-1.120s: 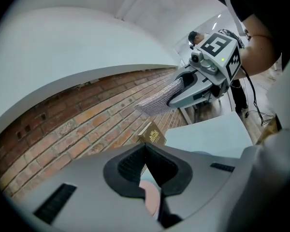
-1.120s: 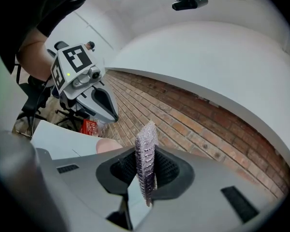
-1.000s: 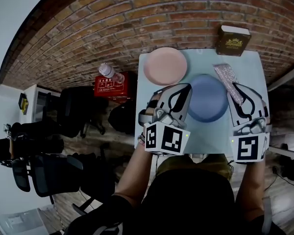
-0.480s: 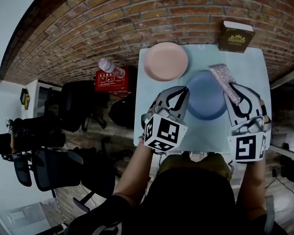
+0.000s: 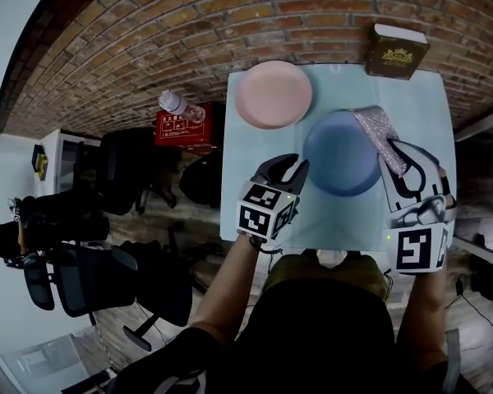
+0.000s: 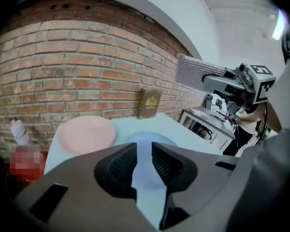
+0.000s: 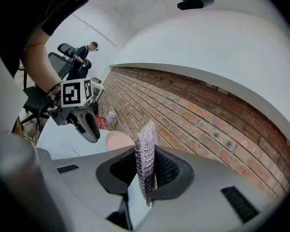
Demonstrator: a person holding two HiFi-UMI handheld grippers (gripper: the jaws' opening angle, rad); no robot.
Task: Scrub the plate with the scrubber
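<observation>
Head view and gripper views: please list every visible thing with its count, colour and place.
table: one, pale blue, against the brick wall
pink plate: one, pink, table's far left
blue plate: one, blue, table middle
scrubber: one, glittery silver-pink, in the right gripper, by the blue plate's right edge
box: one, brown with gold print, table's far right corner
bottle: one, clear, by a red box, left of the table
office chairs: several, black, floor at left
left gripper: one, grey-black, jaws have just been opening, nothing between
right gripper: one, grey-black, shut on the scrubber
</observation>
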